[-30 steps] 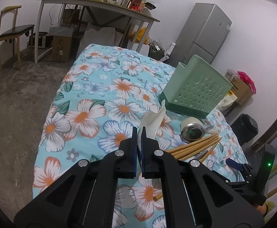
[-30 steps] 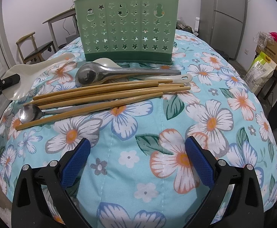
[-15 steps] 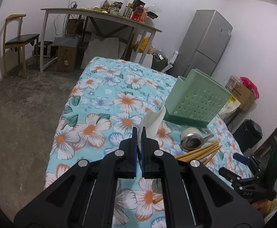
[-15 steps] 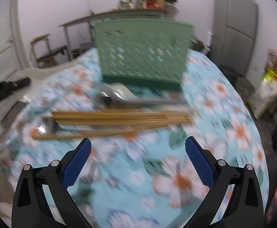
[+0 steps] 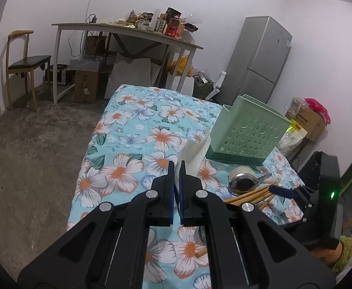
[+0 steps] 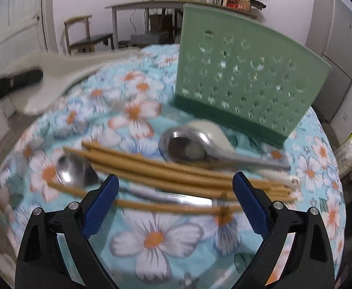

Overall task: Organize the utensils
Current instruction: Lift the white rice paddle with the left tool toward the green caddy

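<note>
The left claw (image 5: 175, 168) is clamped on a white rice paddle (image 5: 195, 153), held above bare floral worktop (image 5: 127, 144) near its left edge. The right claw (image 6: 176, 187) is spread wide over chopsticks (image 6: 166, 175) and spoons (image 6: 188, 144), just before the green holder (image 6: 243, 79).

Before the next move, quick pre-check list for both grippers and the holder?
1. Left gripper clamped on the white plastic rice paddle: ok.
2. Paddle lifted off the floral tablecloth: ok.
3. Green perforated plastic utensil holder upright, with its open top free: ok.
4. Right gripper open, nothing between its pads: ok.
5. Bamboo chopsticks and steel spoons lying loose on the cloth below the right gripper: ok.
6. Which holder compartment suits the paddle: cannot tell, the inside is not shown.
</note>
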Demonstrator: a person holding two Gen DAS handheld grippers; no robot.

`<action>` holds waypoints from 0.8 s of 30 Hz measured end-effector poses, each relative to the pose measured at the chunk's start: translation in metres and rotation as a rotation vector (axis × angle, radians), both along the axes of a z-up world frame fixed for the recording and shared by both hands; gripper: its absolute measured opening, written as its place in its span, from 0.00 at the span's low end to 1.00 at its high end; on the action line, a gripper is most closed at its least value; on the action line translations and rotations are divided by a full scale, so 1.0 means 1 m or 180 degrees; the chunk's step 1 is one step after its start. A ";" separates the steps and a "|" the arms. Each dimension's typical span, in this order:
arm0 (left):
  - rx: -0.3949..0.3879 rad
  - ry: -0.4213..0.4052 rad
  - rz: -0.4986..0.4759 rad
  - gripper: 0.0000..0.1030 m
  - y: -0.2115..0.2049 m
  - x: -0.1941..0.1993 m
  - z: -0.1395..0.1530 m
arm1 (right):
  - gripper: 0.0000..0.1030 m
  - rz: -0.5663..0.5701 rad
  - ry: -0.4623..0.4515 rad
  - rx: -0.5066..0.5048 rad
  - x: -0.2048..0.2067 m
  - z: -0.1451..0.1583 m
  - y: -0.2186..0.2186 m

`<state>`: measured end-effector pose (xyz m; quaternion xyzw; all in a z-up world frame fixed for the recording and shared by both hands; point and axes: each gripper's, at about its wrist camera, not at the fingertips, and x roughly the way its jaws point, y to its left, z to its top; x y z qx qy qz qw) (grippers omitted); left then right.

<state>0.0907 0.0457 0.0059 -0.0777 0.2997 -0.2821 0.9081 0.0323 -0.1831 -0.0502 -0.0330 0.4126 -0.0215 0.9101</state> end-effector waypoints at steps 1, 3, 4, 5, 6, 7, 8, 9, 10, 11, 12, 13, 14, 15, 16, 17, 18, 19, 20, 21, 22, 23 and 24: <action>-0.0008 0.0006 -0.0004 0.02 0.001 0.001 0.001 | 0.90 -0.0003 0.0046 -0.0010 -0.004 -0.003 0.000; -0.0059 0.0017 -0.0006 0.02 0.003 0.003 0.003 | 0.90 0.0018 0.0119 0.0023 -0.010 -0.006 0.001; -0.0080 0.0014 0.0001 0.02 0.005 0.004 0.003 | 0.89 0.0046 0.0208 -0.0027 -0.012 -0.009 0.002; -0.0090 0.0011 0.0008 0.02 0.006 0.004 0.003 | 0.89 0.0069 0.0264 -0.0092 -0.014 -0.013 0.005; -0.0109 0.0017 0.0024 0.02 0.009 0.005 0.002 | 0.88 0.0083 0.0278 -0.0114 -0.015 -0.014 0.006; -0.0120 0.0030 0.0037 0.02 0.011 0.005 0.001 | 0.87 0.0095 0.0279 -0.0132 -0.018 -0.013 0.007; -0.0143 0.0059 0.0060 0.02 0.014 0.007 0.000 | 0.85 0.0111 0.0275 -0.0157 -0.018 -0.009 0.009; -0.0157 0.0075 0.0072 0.02 0.016 0.007 -0.002 | 0.83 0.0125 0.0241 -0.0189 -0.019 -0.005 0.011; -0.0173 0.0086 0.0088 0.02 0.019 0.008 -0.003 | 0.82 0.0159 0.0163 -0.0217 -0.021 0.003 0.014; -0.0187 0.0094 0.0104 0.02 0.022 0.008 -0.004 | 0.82 0.0201 0.0105 -0.0226 -0.021 0.009 0.018; -0.0193 0.0100 0.0111 0.02 0.024 0.009 -0.004 | 0.81 0.0256 0.0055 -0.0231 -0.021 0.013 0.023; -0.0201 0.0104 0.0116 0.02 0.026 0.009 -0.005 | 0.80 0.0360 0.0005 -0.0239 -0.020 0.019 0.032; -0.0202 0.0109 0.0118 0.02 0.027 0.010 -0.006 | 0.79 0.0421 -0.0012 -0.0242 -0.019 0.021 0.038; -0.0198 0.0120 0.0123 0.02 0.028 0.011 -0.007 | 0.78 0.0507 -0.0021 -0.0236 -0.018 0.023 0.046; -0.0200 0.0125 0.0125 0.02 0.030 0.012 -0.007 | 0.76 0.0589 -0.0018 -0.0209 -0.015 0.024 0.055; -0.0209 0.0130 0.0129 0.02 0.031 0.013 -0.008 | 0.75 0.0647 -0.0013 -0.0182 -0.013 0.025 0.061; -0.0215 0.0132 0.0132 0.02 0.031 0.014 -0.008 | 0.73 0.0685 -0.0008 -0.0167 -0.010 0.024 0.068; -0.0222 0.0133 0.0137 0.02 0.033 0.015 -0.008 | 0.70 0.0711 -0.0006 -0.0155 -0.009 0.023 0.072; -0.0230 0.0132 0.0141 0.02 0.034 0.016 -0.009 | 0.69 0.0737 -0.0002 -0.0147 -0.009 0.021 0.078; -0.0234 0.0134 0.0145 0.02 0.034 0.017 -0.010 | 0.66 0.0740 0.0002 -0.0168 -0.008 0.020 0.082; -0.0240 0.0143 0.0147 0.02 0.035 0.019 -0.011 | 0.62 0.0742 0.0015 -0.0189 -0.007 0.016 0.087; -0.0248 0.0158 0.0144 0.02 0.036 0.020 -0.013 | 0.60 0.0746 0.0038 -0.0190 -0.008 0.014 0.092; -0.0250 0.0170 0.0143 0.02 0.035 0.022 -0.014 | 0.56 0.0743 0.0063 -0.0191 -0.007 0.011 0.093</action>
